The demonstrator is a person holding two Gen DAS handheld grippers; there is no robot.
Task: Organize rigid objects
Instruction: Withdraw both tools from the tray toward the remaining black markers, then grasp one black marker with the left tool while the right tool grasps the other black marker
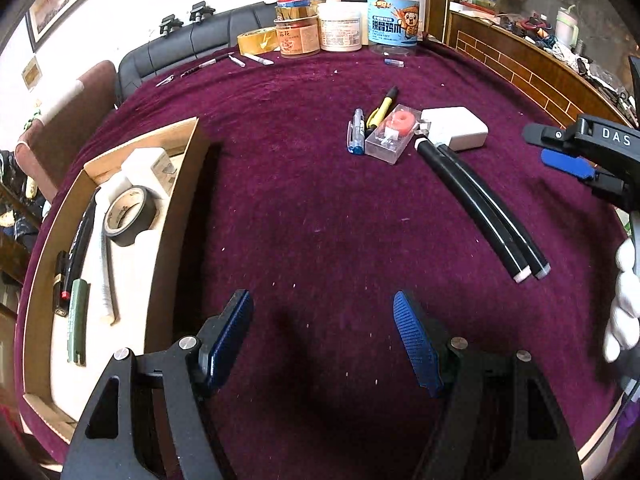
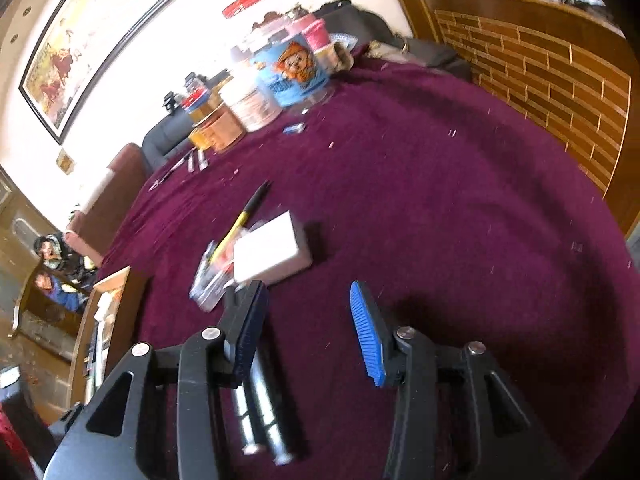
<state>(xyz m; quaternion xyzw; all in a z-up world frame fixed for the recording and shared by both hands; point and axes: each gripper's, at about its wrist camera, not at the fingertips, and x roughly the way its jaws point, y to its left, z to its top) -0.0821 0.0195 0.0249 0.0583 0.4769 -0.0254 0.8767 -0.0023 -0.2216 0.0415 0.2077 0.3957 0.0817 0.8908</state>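
On the purple cloth lie a white charger block (image 1: 456, 127) (image 2: 274, 254), a clear case with a red ring (image 1: 390, 136), a yellow-black pen (image 1: 382, 110) (image 2: 244, 216), a blue pen (image 1: 356, 132) and two black tubes (image 1: 484, 212) (image 2: 260, 396). A cardboard tray (image 1: 182, 184) at the left holds a tape roll (image 1: 128, 216), markers and white blocks. My left gripper (image 1: 322, 340) is open and empty over bare cloth. My right gripper (image 2: 306, 328) is open and empty, hovering above the black tubes near the charger; it also shows at the right edge of the left wrist view (image 1: 576, 152).
Jars, tubs and a yellow tape roll (image 1: 258, 40) stand at the table's far edge, with small tools (image 1: 224, 62) beside them. A wooden brick-pattern counter (image 1: 516, 64) runs along the right. A sofa and chair stand behind the table at the left.
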